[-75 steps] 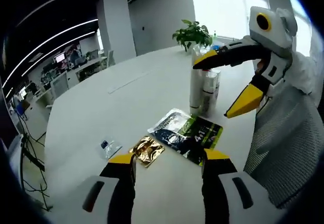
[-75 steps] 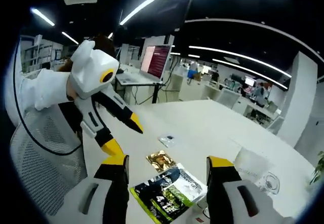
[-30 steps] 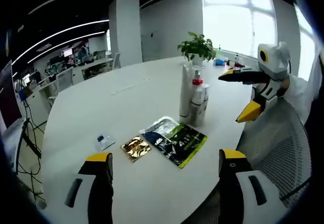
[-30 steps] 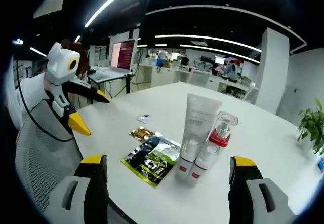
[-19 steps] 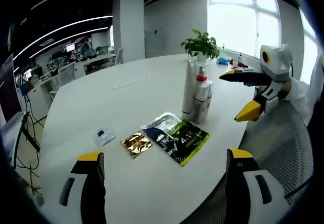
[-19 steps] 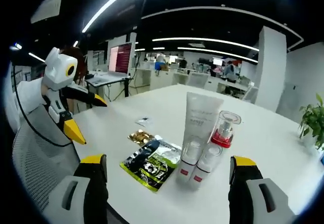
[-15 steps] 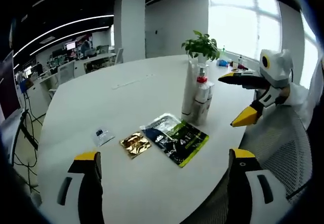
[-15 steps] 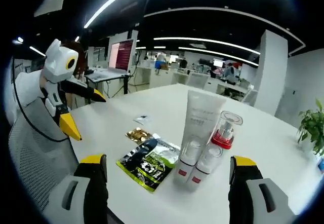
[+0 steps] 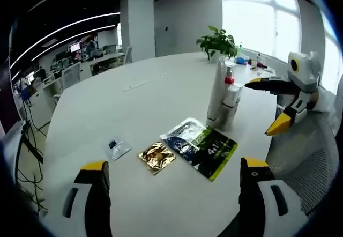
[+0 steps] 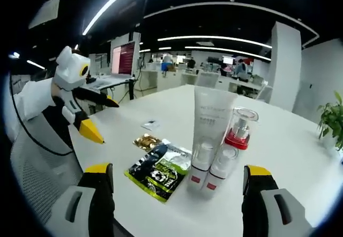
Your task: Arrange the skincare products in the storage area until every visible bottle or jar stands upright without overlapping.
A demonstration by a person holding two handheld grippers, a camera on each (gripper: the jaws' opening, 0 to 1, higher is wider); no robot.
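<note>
A tall white tube [image 10: 212, 123], a clear-capped pump bottle with a red collar [image 10: 240, 131] and two small white bottles [image 10: 221, 168] stand upright in a tight cluster on the white table [image 10: 289, 156]. The left gripper view has the same cluster, with the tube [image 9: 216, 95] in front. Flat beside it lie a dark green sachet [image 9: 201, 147], a gold sachet [image 9: 156, 156] and a small clear sachet [image 9: 117, 147]. My left gripper [image 9: 174, 168] and right gripper [image 10: 178, 170] are both open wide, empty, held back at the table's near edge. Each appears open in the other's view: right gripper [image 9: 263, 106], left gripper [image 10: 106, 120].
A potted plant [image 9: 217, 41] stands at the table's far side near the window. A mesh chair back [image 9: 300, 162] sits under the right hand at the table edge. Desks and a monitor [image 10: 122, 57] fill the office behind.
Since 2.5 s ago both grippers have drawn back from the products and opened wider. In the last half second only the views shifted slightly; the products and sachets stay put.
</note>
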